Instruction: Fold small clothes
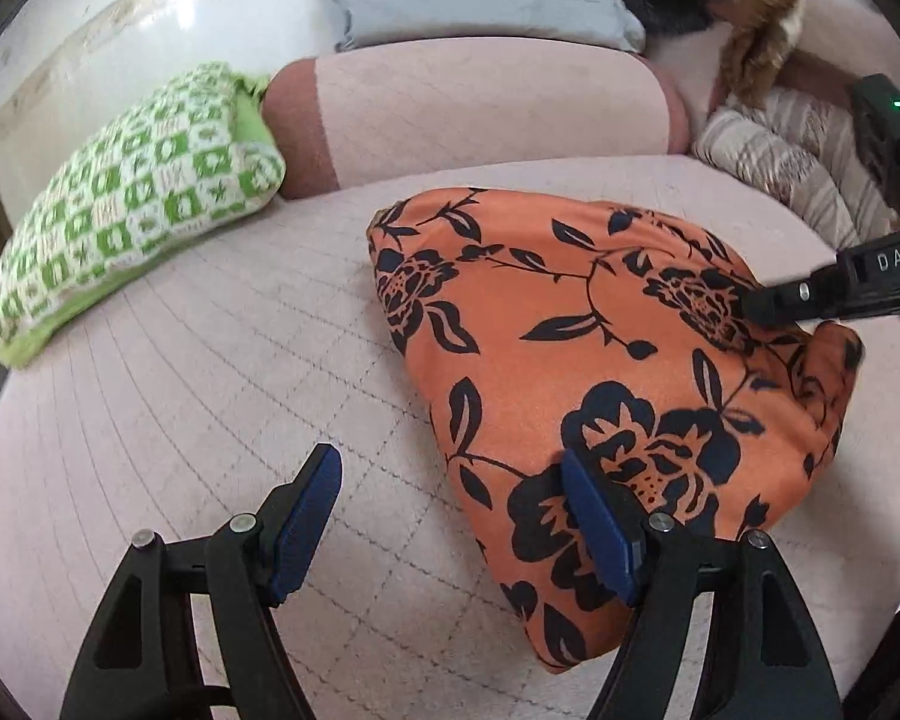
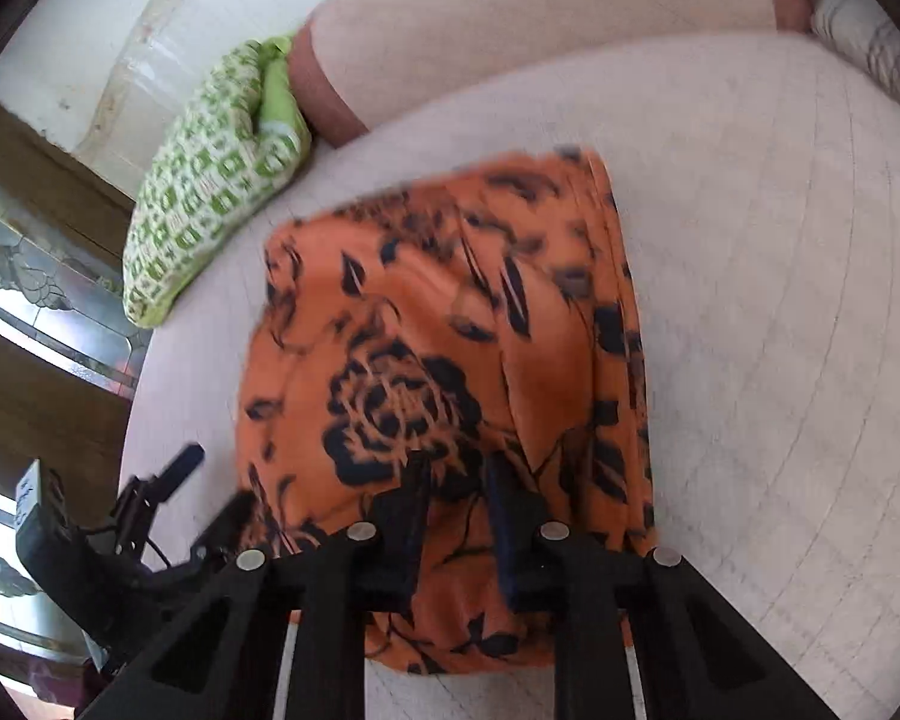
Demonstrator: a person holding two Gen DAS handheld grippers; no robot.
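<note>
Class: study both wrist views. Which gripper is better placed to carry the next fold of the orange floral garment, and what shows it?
Right. The right gripper appears shut on the orange floral garment, lifting its edge. The left gripper is open, gripping nothing, at the garment's near edge.

Smooth satiny garment [image 1: 600, 360]; quilted cover [image 1: 210, 420]

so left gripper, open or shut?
Open: left gripper fingers stand wide apart, one over the orange floral garment, gripping nothing.
</note>
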